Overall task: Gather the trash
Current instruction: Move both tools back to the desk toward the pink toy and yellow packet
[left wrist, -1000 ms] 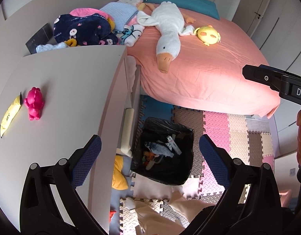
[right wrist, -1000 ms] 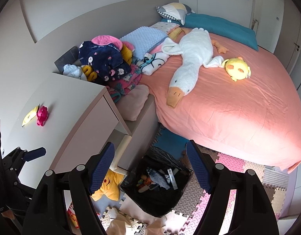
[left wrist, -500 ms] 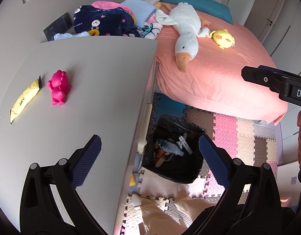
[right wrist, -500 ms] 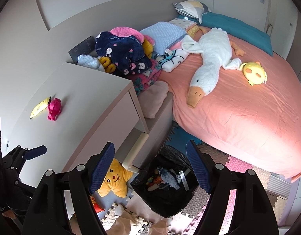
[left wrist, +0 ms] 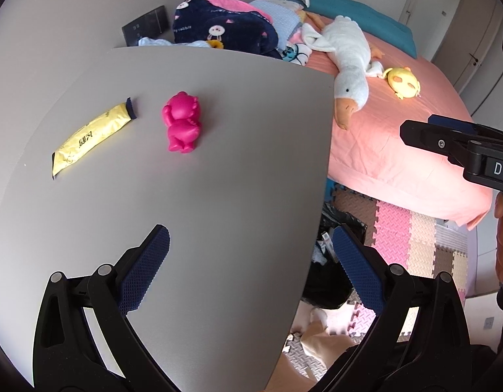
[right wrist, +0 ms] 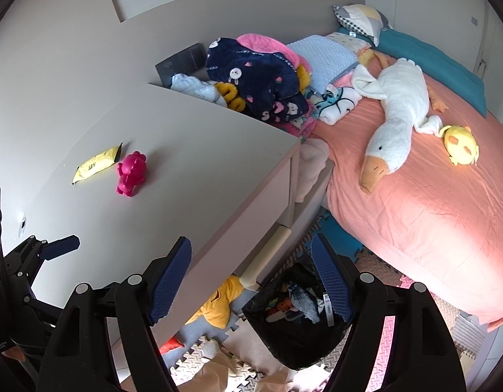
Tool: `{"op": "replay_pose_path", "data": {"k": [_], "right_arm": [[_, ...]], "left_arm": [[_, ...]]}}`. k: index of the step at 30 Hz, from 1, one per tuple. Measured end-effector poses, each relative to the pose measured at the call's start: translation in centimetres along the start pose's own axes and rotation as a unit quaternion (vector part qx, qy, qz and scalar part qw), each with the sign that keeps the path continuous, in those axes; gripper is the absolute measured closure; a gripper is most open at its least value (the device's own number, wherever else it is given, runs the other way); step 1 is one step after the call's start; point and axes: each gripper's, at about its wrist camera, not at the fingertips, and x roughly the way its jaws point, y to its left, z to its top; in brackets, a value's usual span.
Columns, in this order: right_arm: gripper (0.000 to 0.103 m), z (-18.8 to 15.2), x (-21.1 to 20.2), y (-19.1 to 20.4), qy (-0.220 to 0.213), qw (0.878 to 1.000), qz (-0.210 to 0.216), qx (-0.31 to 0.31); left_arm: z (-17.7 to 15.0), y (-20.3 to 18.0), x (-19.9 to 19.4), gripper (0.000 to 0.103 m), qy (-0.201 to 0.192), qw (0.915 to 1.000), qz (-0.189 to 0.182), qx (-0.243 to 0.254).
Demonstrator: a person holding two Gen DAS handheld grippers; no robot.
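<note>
Left wrist view showed grey desk top (left wrist: 218, 179), black bin bag (right wrist: 293, 330) of trash on floor beside desk, left gripper (left wrist: 251, 268) jaws wide and empty, right gripper (right wrist: 251, 277) likewise, pink toy figure (left wrist: 182, 122), yellow wrapper (left wrist: 91, 137) just beside it.

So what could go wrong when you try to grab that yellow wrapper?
The yellow wrapper lies flat on the desk, so the open left gripper might slide over it. The pink toy sits right beside it and could get knocked or grabbed by mistake.
</note>
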Motion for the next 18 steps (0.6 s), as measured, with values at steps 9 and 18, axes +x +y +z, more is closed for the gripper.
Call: {"op": "replay_pose_path", "data": {"k": [9,18], "right_arm": [[0.027,1.5,2.0,5.0,0.011,0.999,0.017,-0.036],[0.027,2.8,4.3,9.3,0.021,0.998,0.034,-0.057]], "left_arm": [[-0.6,4.8,-0.3,0.006,-0.009,0.9993,0.014,-0.034],[-1.0,9.3,-0.3,0.006,-0.013,0.9978,0.028,-0.058]]}}
